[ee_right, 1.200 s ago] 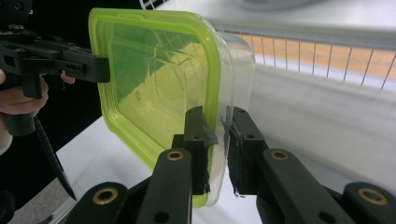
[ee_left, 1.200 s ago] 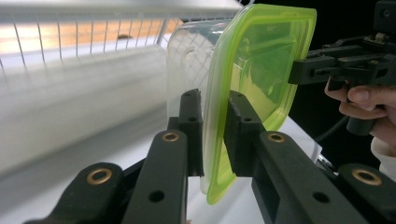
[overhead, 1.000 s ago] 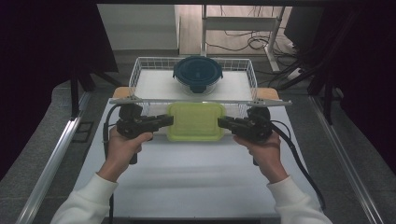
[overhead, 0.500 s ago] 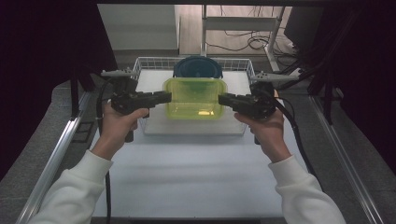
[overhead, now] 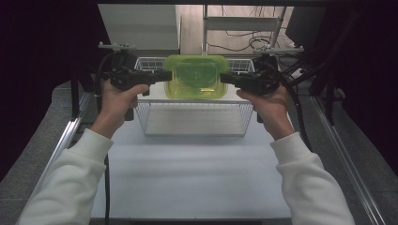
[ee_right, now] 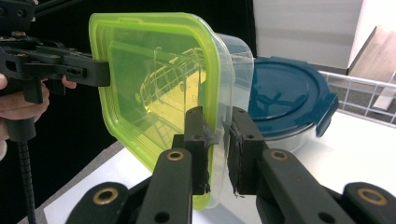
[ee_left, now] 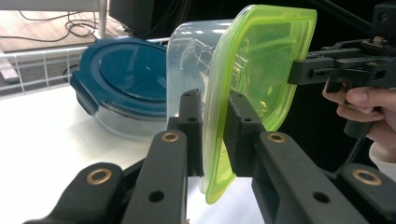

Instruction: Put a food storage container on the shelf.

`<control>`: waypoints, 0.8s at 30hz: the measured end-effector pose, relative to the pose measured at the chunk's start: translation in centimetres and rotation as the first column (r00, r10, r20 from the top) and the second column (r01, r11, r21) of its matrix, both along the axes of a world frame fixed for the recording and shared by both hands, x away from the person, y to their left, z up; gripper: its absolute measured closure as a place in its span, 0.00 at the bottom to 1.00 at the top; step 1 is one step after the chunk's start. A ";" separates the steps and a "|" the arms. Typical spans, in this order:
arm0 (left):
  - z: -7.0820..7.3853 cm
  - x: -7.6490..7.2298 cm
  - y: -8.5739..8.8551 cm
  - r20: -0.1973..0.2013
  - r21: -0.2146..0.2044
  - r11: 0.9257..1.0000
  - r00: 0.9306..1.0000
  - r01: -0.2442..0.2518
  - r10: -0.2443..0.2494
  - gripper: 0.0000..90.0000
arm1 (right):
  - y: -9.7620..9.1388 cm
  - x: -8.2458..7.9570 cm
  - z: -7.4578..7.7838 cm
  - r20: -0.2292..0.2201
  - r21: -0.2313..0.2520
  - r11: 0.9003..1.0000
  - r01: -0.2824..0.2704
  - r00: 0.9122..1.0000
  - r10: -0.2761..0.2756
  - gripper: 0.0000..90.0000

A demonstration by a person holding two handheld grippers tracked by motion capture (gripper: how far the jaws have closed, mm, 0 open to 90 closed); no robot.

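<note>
From the high view, the left gripper [overhead: 162,75] and the right gripper [overhead: 225,78] each clench one end of a green-lidded box [overhead: 196,77], which hangs between them in the air, above the far part of a wire basket [overhead: 195,133] on the table [overhead: 197,187]. In the left gripper view, the jaws pinch the lid's rim [ee_left: 215,140] close in front of the camera, the box's clear body on the far side of the lid; the other gripper bites the opposite edge straight ahead. Beyond and to the left sits a blue-lidded bowl [ee_left: 126,74]. In the right gripper view, the jaws close on the rim where lid meets clear wall, the blue bowl just past the box on the right. The box looks empty, so likely light, thin plastic that flexes and may slip; the stiffer rim is the sound place to hold. The bowl and the basket's walls are what could get in the way on lowering.
</note>
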State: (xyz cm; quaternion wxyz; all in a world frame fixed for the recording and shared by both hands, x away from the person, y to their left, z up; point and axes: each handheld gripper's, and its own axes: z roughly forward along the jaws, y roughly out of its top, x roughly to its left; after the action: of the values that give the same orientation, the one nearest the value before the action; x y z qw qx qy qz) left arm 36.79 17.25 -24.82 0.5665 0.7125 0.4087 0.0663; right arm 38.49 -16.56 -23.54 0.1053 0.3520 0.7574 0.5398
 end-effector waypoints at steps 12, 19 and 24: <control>0.9 3.7 0.2 -0.046 -0.014 1.000 0.999 0.012 -0.013 0.88 | 0.1 3.5 1.3 -0.041 -0.001 1.000 0.012 0.999 -0.012 0.87; 0.7 5.3 0.2 -0.073 -0.027 1.000 0.997 0.002 -0.004 0.88 | 0.2 5.2 1.3 -0.075 -0.001 1.000 0.023 0.997 -0.023 0.87; 0.3 6.1 0.2 -0.087 -0.031 1.000 0.996 0.005 -0.008 0.88 | 0.2 5.8 1.2 -0.088 -0.003 1.000 0.024 0.996 -0.024 0.87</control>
State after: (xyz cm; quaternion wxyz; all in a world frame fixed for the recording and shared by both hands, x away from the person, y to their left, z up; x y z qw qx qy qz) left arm 42.84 17.49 -24.51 0.5592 0.7074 0.4315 0.0270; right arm 44.29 -16.34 -22.37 0.0787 0.3843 0.7578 0.5215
